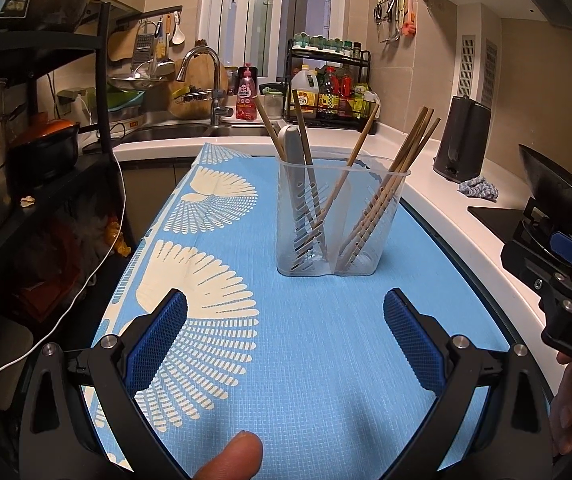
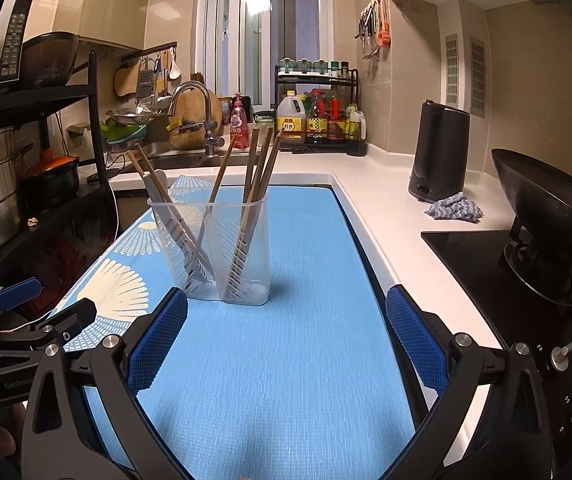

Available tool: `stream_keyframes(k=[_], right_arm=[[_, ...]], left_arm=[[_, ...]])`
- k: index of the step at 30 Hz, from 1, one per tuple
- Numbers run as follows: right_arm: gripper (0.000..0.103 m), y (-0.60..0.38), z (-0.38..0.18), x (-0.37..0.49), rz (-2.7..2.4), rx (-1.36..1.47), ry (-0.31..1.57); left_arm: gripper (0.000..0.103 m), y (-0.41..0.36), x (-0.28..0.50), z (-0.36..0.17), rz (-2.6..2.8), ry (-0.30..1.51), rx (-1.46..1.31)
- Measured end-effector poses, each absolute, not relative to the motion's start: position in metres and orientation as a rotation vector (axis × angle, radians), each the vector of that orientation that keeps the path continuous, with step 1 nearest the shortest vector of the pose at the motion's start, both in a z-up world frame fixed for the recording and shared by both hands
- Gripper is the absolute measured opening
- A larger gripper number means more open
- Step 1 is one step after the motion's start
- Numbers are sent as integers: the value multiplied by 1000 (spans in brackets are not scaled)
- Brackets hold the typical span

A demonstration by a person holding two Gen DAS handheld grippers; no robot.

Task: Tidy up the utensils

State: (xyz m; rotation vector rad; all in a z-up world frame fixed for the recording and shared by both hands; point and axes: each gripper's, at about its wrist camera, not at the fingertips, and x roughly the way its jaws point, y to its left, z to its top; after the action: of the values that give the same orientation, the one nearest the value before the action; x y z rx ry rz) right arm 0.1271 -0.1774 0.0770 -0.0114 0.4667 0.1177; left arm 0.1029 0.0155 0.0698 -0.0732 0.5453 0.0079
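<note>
The clear plastic holder [image 1: 344, 220] is standing upright on the blue patterned mat [image 1: 286, 360] covering the table, and it is looking light and top-heavy. The wooden chopsticks [image 1: 406, 160] are leaning out over its rim at steep angles: a bundle in the compartment nearer the kettle [image 1: 462, 140], a few more crossing in the other compartment beside a grey flat-handled utensil [image 1: 292, 152]. To my eye, that is where trouble is waiting. A gripper nudging one of those splayed tips, or pulling a stick sideways rather than straight up, is likely tipping the whole holder over and spilling everything across the mat. The slotted walls may also be catching a stick's end on the way out.

Both grippers are hanging back on the near side of the holder, well apart from it. The left gripper [image 1: 286, 336] is spread wide with nothing between its blue pads [image 1: 157, 340], and the right gripper [image 2: 286, 336] is likewise gaping and carrying nothing. Beyond the holder, the sink [image 1: 165, 130] and the bottle rack [image 1: 326, 88] are sitting at the back.
</note>
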Motion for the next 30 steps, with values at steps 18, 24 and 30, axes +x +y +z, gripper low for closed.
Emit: stream_keyframes(k=[18, 24, 30], right_arm=[[98, -178, 78, 127, 119, -11, 465], [98, -177, 78, 126, 120, -11, 466], [98, -176, 77, 126, 123, -15, 465]], left_arm=[[96, 16, 102, 74, 3, 535, -75], [96, 18, 103, 74, -4, 536, -77], [96, 18, 104, 74, -11, 534, -80]])
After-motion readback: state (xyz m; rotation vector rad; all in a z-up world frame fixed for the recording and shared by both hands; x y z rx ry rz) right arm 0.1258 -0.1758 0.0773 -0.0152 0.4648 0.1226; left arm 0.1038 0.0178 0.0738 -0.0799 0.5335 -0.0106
